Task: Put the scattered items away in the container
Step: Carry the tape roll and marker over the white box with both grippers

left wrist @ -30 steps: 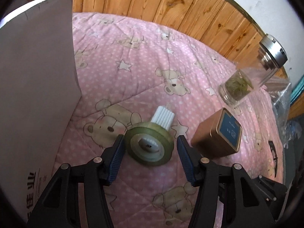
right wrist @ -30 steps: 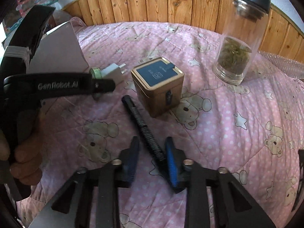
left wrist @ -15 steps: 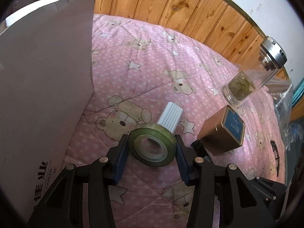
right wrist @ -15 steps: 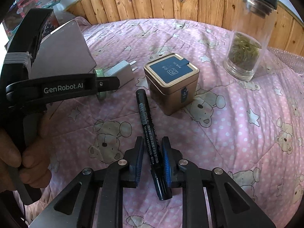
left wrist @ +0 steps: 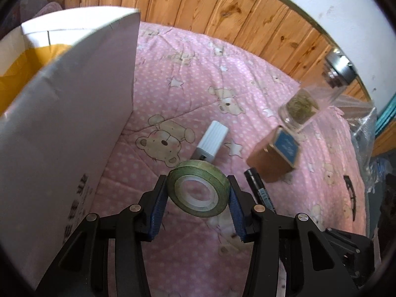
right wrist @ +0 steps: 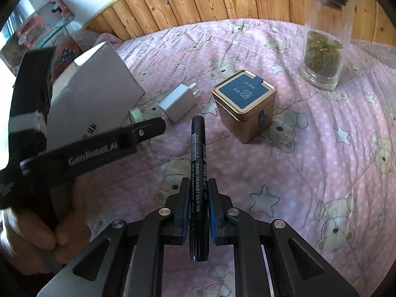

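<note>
Gripping the green tape roll (left wrist: 198,195) edge-on, the left hand-held gripper (left wrist: 196,198) holds it lifted off the pink bed quilt (left wrist: 222,94), just beside the open cardboard box (left wrist: 74,113). Right hand-held gripper (right wrist: 200,203) is clenched on the black marker (right wrist: 198,173), pads near its rear half, tip pointing forward. White charger (right wrist: 177,102), gold tin (right wrist: 243,109) and glass jar (right wrist: 324,49) are not yet collected. Risks: roll pivoting out between pads; marker tilting and slipping; either item clipping the box wall.
</note>
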The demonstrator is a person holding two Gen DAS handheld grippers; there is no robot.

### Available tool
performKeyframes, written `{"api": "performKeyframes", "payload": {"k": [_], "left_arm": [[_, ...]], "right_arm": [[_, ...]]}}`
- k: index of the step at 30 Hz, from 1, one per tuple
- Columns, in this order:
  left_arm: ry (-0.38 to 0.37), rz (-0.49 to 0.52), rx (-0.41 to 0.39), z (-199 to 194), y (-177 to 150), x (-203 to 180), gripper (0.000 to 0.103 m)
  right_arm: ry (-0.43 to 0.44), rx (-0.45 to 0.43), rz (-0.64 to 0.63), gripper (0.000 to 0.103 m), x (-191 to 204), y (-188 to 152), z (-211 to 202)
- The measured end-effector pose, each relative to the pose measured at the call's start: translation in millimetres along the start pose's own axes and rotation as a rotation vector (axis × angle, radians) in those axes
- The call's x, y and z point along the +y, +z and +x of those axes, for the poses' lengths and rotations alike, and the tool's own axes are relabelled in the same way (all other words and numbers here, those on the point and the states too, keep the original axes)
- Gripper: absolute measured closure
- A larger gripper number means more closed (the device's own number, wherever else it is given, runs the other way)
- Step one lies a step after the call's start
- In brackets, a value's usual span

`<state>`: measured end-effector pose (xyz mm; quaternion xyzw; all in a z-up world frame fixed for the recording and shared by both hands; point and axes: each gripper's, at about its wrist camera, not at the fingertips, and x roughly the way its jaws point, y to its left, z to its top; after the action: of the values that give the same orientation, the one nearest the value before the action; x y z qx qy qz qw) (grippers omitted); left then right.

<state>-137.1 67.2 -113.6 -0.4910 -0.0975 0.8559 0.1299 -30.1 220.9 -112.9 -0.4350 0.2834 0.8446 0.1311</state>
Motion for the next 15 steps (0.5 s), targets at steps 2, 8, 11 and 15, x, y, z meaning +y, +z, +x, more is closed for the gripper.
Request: {"api": "performKeyframes", "payload": {"k": [2, 8, 11, 15], "left_arm": [[-0.018, 0.005, -0.007, -12.3, -2.3, -1.9, 0.055], [-0.055, 0.029, -0.022, -44.8, -15.7, -7.3, 0.055], [-0.062, 0.029, -0.025, -60.0, -24.5, -6.4, 0.055], [-0.069, 0.033, -0.043, -82.4, -32.9, -4.6, 0.055]], "right_arm": [[0.015, -0.004, 0.021, 0.089, 2.8, -2.8, -7.1], [0.044, -0.037, 0.051, 0.089, 17.6, -16.3, -35.0], [0.061, -0.053, 0.054, 0.089, 21.6, -20.5, -47.9], [0.080, -0.075, 0.057, 0.089, 31.9, -25.1, -63.4]]}}
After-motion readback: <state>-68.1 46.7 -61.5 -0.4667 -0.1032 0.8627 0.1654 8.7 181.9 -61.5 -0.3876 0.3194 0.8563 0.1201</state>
